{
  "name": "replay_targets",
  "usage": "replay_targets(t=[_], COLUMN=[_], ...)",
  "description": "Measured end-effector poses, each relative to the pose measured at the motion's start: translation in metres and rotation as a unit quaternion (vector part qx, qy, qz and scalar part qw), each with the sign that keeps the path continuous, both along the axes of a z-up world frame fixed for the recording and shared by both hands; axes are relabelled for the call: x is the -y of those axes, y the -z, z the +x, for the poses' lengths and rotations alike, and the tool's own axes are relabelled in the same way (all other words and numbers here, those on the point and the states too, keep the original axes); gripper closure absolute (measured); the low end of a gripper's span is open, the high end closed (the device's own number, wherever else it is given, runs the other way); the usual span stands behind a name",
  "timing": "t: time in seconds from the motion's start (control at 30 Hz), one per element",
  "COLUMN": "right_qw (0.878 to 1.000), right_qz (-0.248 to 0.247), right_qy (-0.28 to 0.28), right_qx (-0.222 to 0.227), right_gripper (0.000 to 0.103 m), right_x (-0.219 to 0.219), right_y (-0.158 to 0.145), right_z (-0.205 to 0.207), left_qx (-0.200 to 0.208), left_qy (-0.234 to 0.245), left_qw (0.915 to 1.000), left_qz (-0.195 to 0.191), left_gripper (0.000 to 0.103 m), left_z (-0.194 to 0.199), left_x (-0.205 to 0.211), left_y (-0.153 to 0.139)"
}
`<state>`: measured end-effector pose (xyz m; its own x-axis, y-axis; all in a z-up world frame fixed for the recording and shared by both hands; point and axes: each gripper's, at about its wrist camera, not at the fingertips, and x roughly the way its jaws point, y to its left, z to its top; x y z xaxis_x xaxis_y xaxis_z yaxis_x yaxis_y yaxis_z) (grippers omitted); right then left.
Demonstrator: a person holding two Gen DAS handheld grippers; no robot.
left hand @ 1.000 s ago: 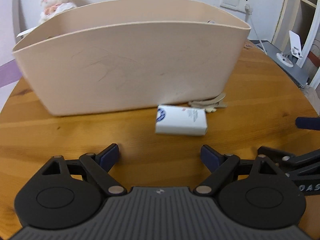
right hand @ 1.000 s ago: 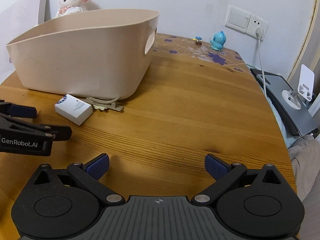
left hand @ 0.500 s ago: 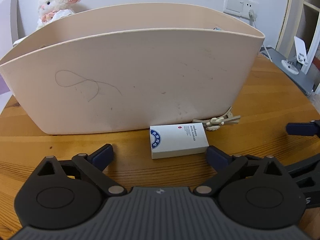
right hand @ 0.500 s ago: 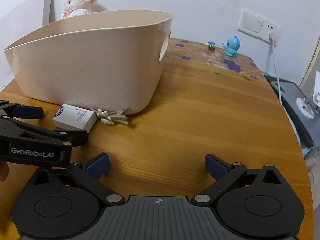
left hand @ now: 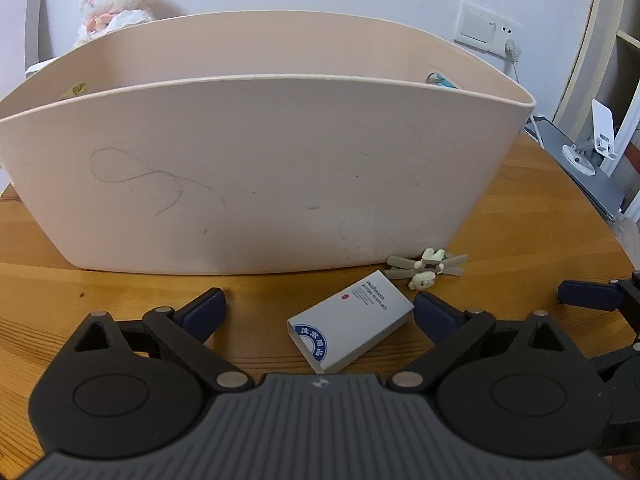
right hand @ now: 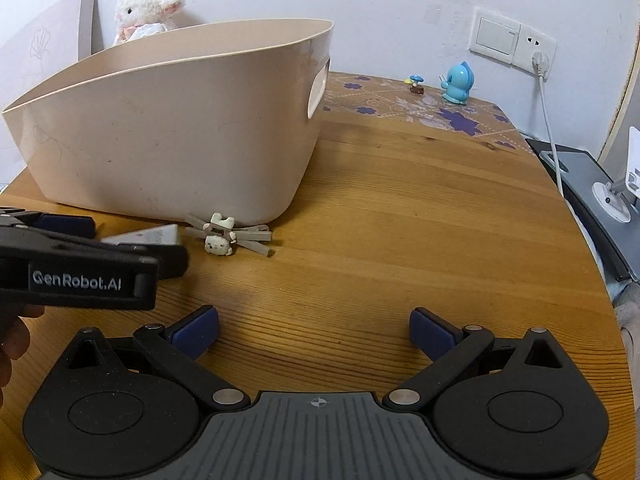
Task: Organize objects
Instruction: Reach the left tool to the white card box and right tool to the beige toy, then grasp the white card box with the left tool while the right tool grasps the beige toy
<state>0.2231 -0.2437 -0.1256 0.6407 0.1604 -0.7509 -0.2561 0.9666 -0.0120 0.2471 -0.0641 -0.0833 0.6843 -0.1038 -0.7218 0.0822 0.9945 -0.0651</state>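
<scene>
Reaching for small white box (left hand: 350,326) on worktop (right hand: 400,208), at basket's (left hand: 256,172) six o'clock; left gripper (left hand: 320,312) fingers wide apart around it, gripping nothing. Right gripper (right hand: 314,330) fingers wide, empty. Next: close, lift into basket.

Black linkage tongs (right hand: 314,330) with blue pads (right hand: 194,330), silver pivot screws, ribbed grey housing, white "GenRobot.AI" lettering

Beige basket (right hand: 168,152) — clip (right hand: 224,236) beside
</scene>
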Motion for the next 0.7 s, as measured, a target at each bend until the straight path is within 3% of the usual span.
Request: replay_targets(t=[0.1, 0.4, 0.57, 0.7], right_qw=[1.000, 1.000, 1.000, 1.000], right_qz=[0.001, 0.004, 0.006, 0.008], right_qy=[0.001, -0.006, -0.001, 0.002], right_qx=[0.002, 0.008, 0.016, 0.023], right_gripper=[0.000, 0.000, 0.000, 0.000], right_x=[-0.002, -0.028, -0.044, -0.056], right_y=[0.001, 0.003, 0.004, 0.006], right_z=[0.001, 0.013, 0.025, 0.032], left_qx=[0.002, 0.004, 0.011, 0.014], left_qy=[-0.001, -0.009, -0.005, 0.001], left_qw=[0.9992, 0.9993, 0.9993, 0.9994], left_qz=[0.039, 0.037, 0.036, 0.032], left_gripper=[0.002, 0.004, 0.025, 0.031], left_z=[-0.001, -0.002, -0.005, -0.003], left_x=[-0.002, -0.038, -0.057, -0.069], left_y=[0.003, 0.003, -0.002, -0.003])
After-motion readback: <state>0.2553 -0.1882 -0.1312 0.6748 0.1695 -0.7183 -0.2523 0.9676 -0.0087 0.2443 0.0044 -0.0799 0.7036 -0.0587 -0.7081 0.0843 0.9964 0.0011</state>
